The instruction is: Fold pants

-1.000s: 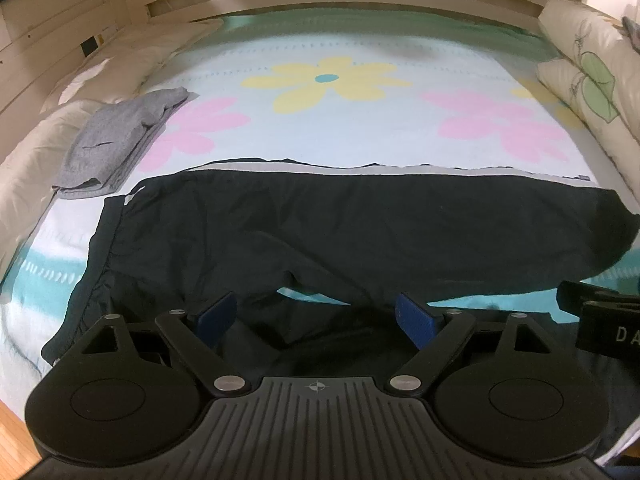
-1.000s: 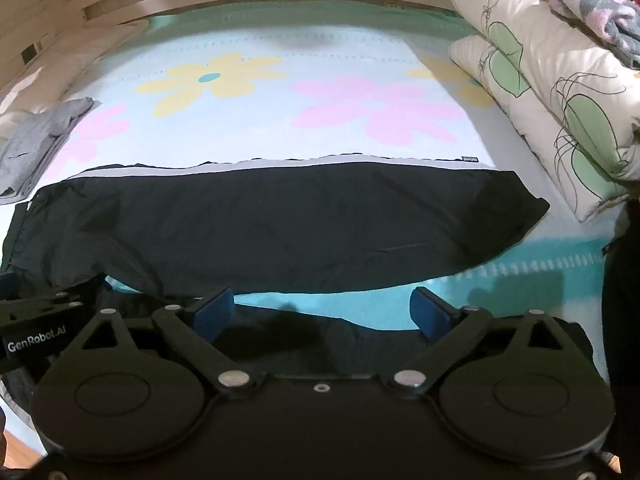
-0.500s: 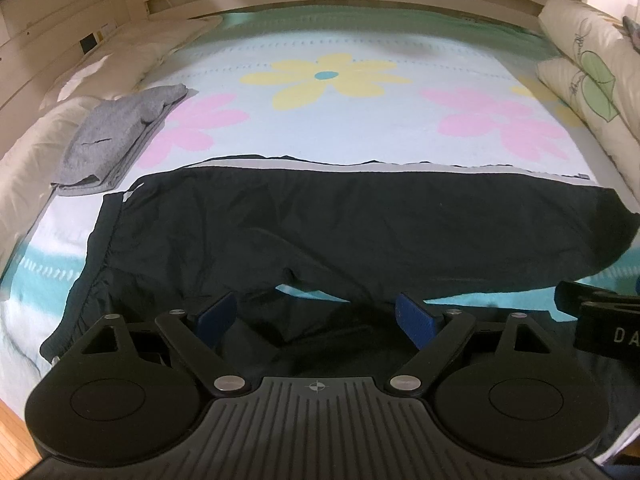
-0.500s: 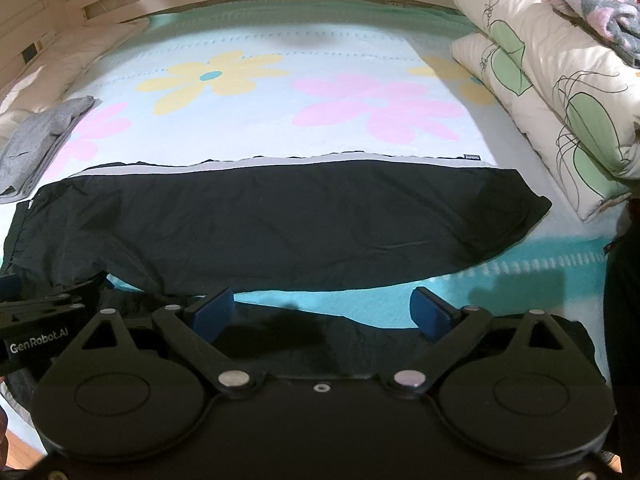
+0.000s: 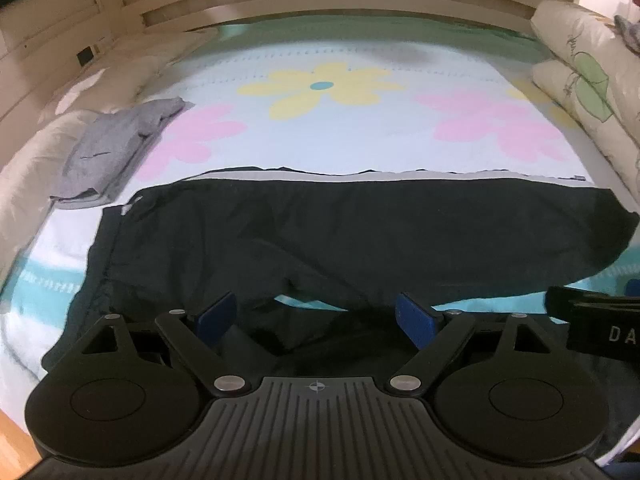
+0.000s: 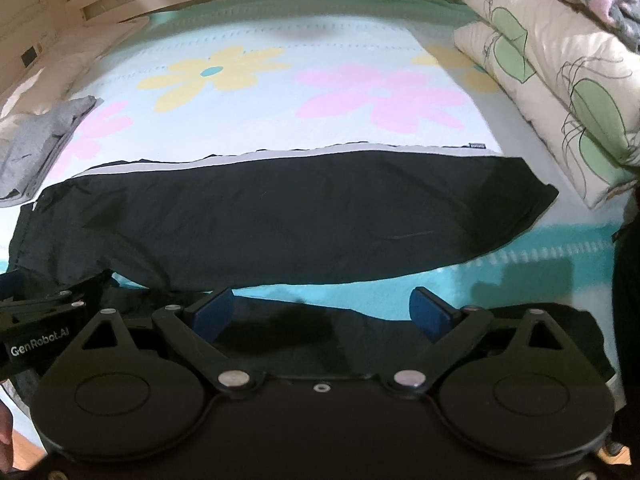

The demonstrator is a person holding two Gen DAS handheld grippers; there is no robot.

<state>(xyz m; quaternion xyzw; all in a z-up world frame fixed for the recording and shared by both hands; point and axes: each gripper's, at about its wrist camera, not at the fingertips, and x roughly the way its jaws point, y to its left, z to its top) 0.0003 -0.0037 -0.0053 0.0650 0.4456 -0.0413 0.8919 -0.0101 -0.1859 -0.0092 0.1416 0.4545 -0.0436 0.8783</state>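
Bed (image 5: 320, 148) fills the room's middle, flowered sheet in pale blue with yellow and pink blooms, a teal band near the front edge; wooden slatted headboard behind. It serves as the folding surface.

Quilts (image 6: 560, 92), cream with green leaf print, stacked along the right side of the bed, a grey-and-pink cloth on top. Pushed aside, presumably to leave the middle free.

Pants (image 5: 360, 232), black with a pale stripe along the far edge, lie spread crosswise on the bed: waist toward the left, one leg flat and reaching right toward the quilts. The second leg runs along the near edge, rumpled, with a strip of teal sheet showing between the two. Judgement: laid out but not yet folded; the near leg looks due to go over the far one.

Grey garment (image 5: 116, 152), folded, sits at the left of the bed beside a white pillow, apart from the pants. Likely finished work set out of the way.

Left hand-held gripper (image 5: 316, 316) hovers above the crotch area, jaws spread wide, nothing between the blue pads.

Right hand-held gripper (image 6: 320, 312) hovers over the near leg, jaws likewise wide apart and empty. Both angle downward, side by side, seemingly poised to pinch the near leg.
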